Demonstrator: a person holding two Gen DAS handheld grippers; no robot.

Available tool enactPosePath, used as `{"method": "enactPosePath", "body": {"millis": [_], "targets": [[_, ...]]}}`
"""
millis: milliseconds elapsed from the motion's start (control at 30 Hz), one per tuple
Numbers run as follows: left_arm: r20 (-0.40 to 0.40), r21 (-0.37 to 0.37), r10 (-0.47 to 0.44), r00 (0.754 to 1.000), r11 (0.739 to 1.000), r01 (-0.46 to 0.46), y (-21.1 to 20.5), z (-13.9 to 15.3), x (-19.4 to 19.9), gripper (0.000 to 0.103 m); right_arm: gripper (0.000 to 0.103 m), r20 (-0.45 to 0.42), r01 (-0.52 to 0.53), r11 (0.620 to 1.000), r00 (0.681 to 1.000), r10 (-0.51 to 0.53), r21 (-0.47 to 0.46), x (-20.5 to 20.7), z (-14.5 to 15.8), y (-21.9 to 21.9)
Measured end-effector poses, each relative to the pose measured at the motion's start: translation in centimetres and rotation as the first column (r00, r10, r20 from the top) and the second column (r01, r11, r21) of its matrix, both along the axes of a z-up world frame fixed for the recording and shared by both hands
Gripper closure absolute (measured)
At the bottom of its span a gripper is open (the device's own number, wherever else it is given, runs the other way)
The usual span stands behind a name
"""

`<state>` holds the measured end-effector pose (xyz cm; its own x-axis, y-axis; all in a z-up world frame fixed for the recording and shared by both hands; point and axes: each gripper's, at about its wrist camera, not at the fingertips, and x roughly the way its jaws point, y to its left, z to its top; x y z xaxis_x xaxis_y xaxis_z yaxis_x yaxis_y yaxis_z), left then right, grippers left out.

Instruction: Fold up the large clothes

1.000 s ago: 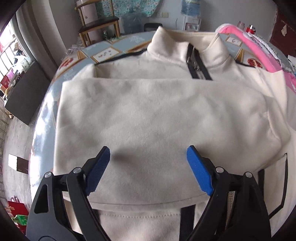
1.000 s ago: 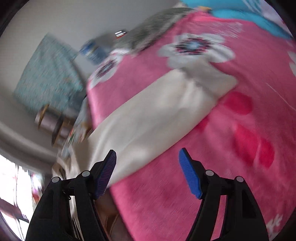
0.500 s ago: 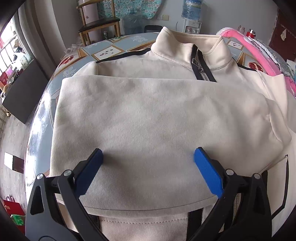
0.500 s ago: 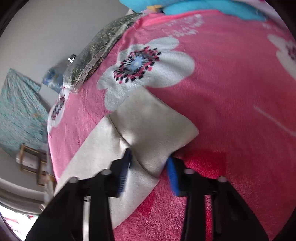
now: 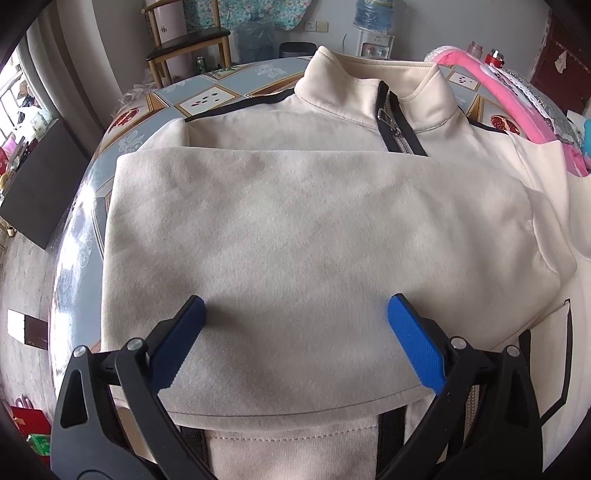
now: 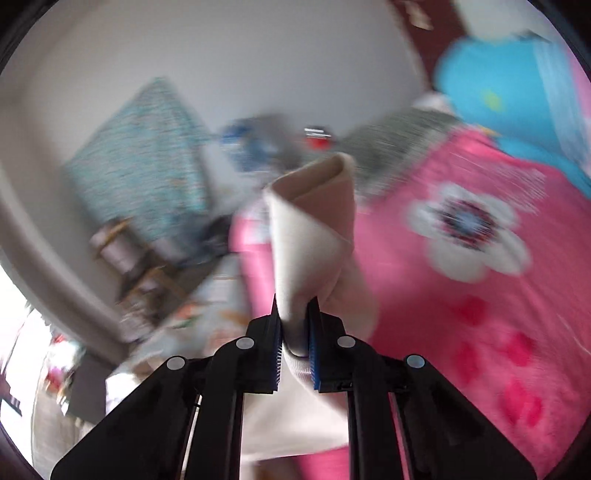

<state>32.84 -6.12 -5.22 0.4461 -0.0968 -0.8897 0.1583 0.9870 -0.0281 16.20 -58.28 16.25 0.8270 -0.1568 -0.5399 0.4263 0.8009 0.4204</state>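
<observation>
A cream zip-neck jacket lies flat on a patterned table, collar at the far side, one sleeve folded across its chest. My left gripper is open and empty, its blue pads just above the folded sleeve near the hem. My right gripper is shut on the cuff end of the jacket's other cream sleeve and holds it lifted above a pink flowered blanket. The right wrist view is blurred by motion.
The table edge curves down the left side. A wooden chair and a water dispenser stand behind the table. The pink blanket lies at the table's right, with a blue cushion beyond it.
My right gripper dropped onto the sleeve cuff on the pink blanket, closed on it and lifted it. My left gripper stayed open over the folded sleeve, shifting only slightly.
</observation>
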Motion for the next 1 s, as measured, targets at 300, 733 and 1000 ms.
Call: {"method": "enactPosePath", "body": {"millis": [300,733,1000], "targets": [[0.090,-0.035,0.039,0.995,0.999,-0.036,3.4,3.1,-3.2,0.007,0.091,0.060,-0.474,0.875,0.875,0.481,-0.100,8.4,3.8,22.6],[0.161,-0.135,0.007,0.987,0.991,0.016,8.4,5.7,-7.5,0.016,0.059,-0.362,-0.688,0.648,0.542,0.758,0.328,15.6,-21.2,37.0],[0.012,-0.352,0.019,1.000,0.936,-0.013,6.2,3.7,-1.3,0.054,0.049,-0.229,-0.563,0.792,0.760,0.608,0.237,7.6,-16.6,25.0]]}}
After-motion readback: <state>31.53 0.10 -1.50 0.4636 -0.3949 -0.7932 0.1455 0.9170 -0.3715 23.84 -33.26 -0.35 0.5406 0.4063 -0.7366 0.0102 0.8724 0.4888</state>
